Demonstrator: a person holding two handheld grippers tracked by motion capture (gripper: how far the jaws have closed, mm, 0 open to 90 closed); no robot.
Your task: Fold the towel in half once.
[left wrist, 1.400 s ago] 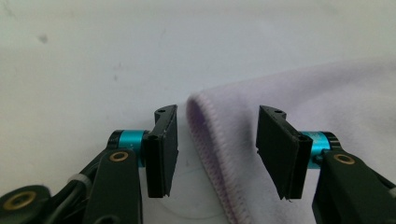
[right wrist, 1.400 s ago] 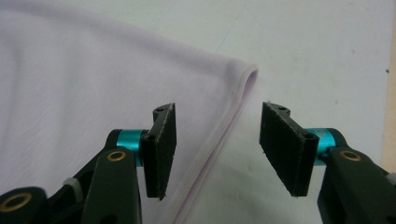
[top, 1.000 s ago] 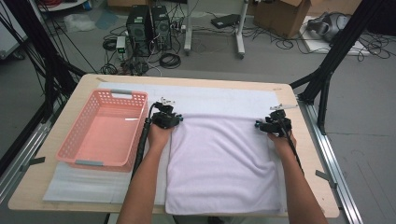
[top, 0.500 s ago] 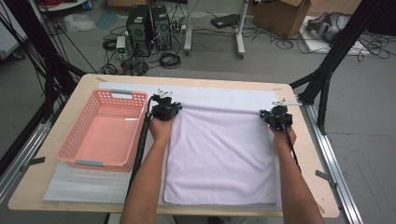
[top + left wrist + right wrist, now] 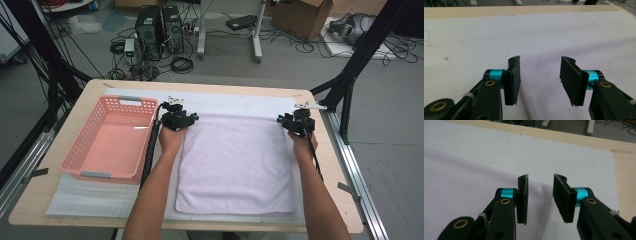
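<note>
Hovering at the far corners of the towel (image 5: 235, 167), both grippers have just been opening: the left gripper (image 5: 540, 75) stands with its jaws parted and the towel's far-left corner lying loose on the mat between them, nothing pinched; the right gripper (image 5: 540, 195) shows a narrower gap over the far-right corner, pads also clear of the cloth. The towel lies flat and squared on the white mat (image 5: 240, 102), just beside the pink basket (image 5: 87, 157), which is bare. By my read the spreading is done; any folding or moving it to the basket remains. No brand, label or legible writing anywhere.
</note>
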